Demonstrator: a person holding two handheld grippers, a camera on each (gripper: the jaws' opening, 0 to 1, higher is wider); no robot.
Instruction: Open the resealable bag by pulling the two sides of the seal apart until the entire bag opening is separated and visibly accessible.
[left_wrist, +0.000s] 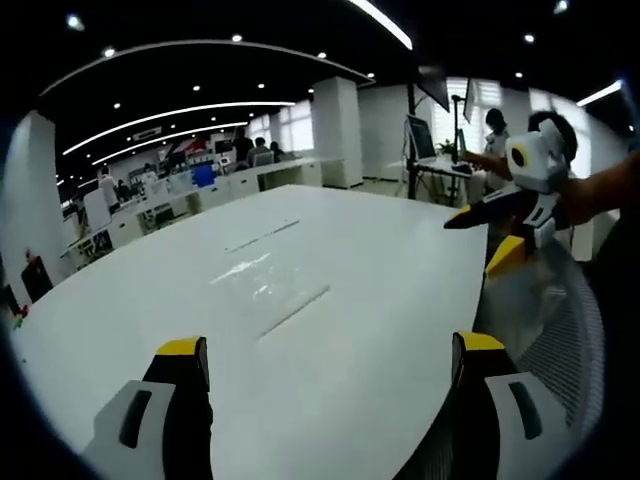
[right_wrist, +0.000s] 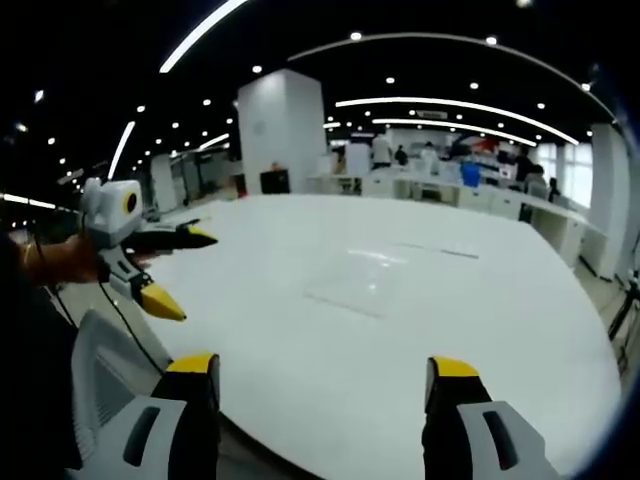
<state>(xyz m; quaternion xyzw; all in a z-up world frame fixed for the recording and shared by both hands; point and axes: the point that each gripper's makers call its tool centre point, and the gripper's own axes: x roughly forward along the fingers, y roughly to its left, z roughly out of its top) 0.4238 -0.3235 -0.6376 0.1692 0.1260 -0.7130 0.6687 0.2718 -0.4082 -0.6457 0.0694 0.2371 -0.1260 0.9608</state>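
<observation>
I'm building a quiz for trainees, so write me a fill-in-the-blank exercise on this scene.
1. The clear bag lies flat on the white ____.
2. The left tongs have their jaws ____, with nothing between them.
3. The tips of the right tongs are coloured ____.
4. The bag is touched by ____ of the tongs.

Missing words: table; open; yellow; neither
</observation>
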